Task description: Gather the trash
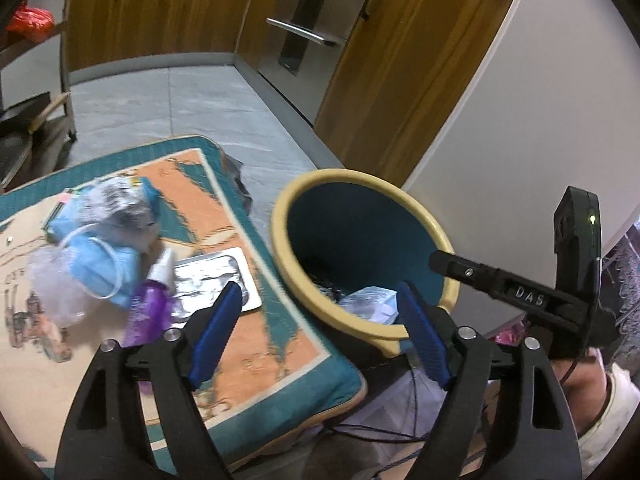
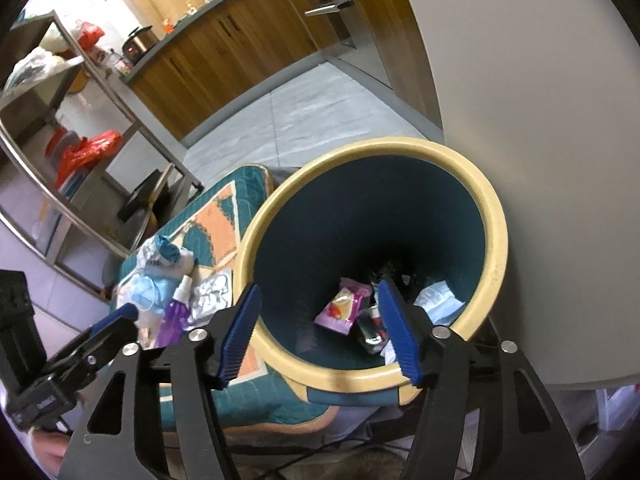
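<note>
Both tools wide open & empty right now; left tool (image 1: 318, 338) hangs w/ its blue pads spread over the gap between the quilted teal-and-orange mat (image 1: 224, 208) and the round bin w/ cream rim and dark teal inside (image 1: 404, 186), nothing between the pads; right tool (image 2: 316, 334) sits just above the bin's near rim, one pad outside the rim, the other over the mouth, also carrying nothing; that pose reads like a drop spot — bin kept close beside the mat so each piece only needs a short carry.

Inside the bin: a pink-and-yellow snack wrapper (image 2: 342, 310), a white-and-blue crumpled packet (image 2: 436, 294), some dark bits deeper down, hard to make out.

Still on the mat, to the left of the left tool: purple spray bottle w/ white nozzle (image 1: 150, 300), lying tilted, nearest the left pad; silver foil blister sheet (image 1: 216, 276) just beyond that pad; blue face mask w/ white loops (image 1: 100, 268) and a white mesh puff (image 1: 52, 284) further left; crumpled grey-white paper (image 1: 120, 204) behind them.

Judging by that pile, job's partway; bottle or foil looks the handiest next pick for the left tool.
</note>
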### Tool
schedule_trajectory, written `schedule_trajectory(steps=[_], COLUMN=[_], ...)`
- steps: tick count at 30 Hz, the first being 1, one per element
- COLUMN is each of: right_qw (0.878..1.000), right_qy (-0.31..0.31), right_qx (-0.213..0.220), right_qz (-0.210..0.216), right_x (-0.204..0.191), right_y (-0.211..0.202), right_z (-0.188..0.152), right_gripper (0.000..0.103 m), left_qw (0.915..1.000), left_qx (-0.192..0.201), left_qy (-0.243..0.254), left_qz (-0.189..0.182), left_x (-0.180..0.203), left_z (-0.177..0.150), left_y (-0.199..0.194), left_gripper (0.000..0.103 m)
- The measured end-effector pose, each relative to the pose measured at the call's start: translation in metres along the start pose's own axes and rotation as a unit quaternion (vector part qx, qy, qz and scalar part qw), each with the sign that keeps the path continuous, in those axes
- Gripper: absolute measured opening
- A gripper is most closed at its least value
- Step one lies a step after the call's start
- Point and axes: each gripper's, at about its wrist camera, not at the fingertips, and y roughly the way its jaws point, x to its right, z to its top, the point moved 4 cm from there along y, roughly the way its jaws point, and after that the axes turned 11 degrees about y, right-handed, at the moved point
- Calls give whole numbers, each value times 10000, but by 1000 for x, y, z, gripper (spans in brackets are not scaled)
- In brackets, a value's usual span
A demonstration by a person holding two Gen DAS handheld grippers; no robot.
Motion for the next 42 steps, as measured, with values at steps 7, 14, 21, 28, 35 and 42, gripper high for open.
schedule_trajectory(steps=[7,14,21,28,35,42], right_qw=[9989,9937,9894,9874,9855,9856], right_qy=[-413,-1061,-1405,-1564,-1695,-1685], right_qx=[178,281,255,162,51,-47], right_qz=[-98,-233,-244,-161,-95,-108], right_x=[-18,-40,-54,-66,-76,-75], right_y=[-4,-5,-4,-1,4,10], right_z=[-3,-12,-20,-26,-31,-33], right_gripper=[80,87,87,87,87,87], left_qw=[9990,9956,9888,9830,9818,9592], left_qx=[144,270,267,292,220,560], left_qy=[-63,-290,-802,-1218,-1537,-2611], left_qz=[420,854,1229,1341,1096,929], left_x=[-29,-71,-125,-158,-171,-220], left_z=[-15,-34,-60,-74,-72,-66], left_y=[-27,-58,-84,-90,-63,-51], left_gripper=[90,91,91,90,86,60])
